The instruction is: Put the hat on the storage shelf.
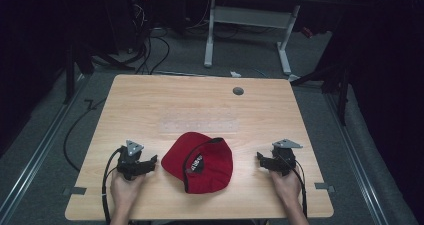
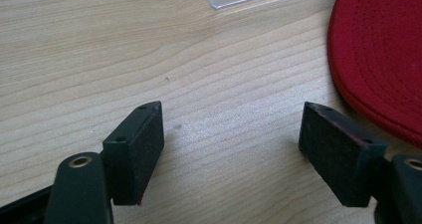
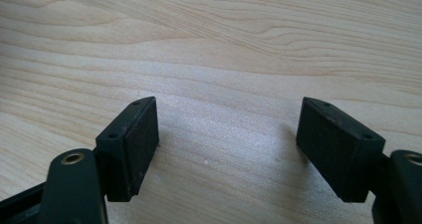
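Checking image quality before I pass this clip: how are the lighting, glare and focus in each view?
High view: table evenly lit, surroundings dark, slightly soft; faint sheen on the clear sheet behind the red cap. Left gripper view: cap brim and wood grain sharp, near jaws a little soft. Right gripper view: bright, no glare, soft shadows beside the open jaws.

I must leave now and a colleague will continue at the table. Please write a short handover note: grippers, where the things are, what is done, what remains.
Left gripper: open, holds nothing, low over the table just left of the cap; the left gripper view shows the cap's edge beside its right jaw, not between the jaws.
Right gripper: open, holds nothing, right of the cap with a gap of bare wood between.
Cap: red, lying at the front middle of the table, between both grippers.
A clear flat sheet lies behind the cap.
Done: nothing shows as grasped yet.
Left: probably close in on the cap from both sides and take hold.
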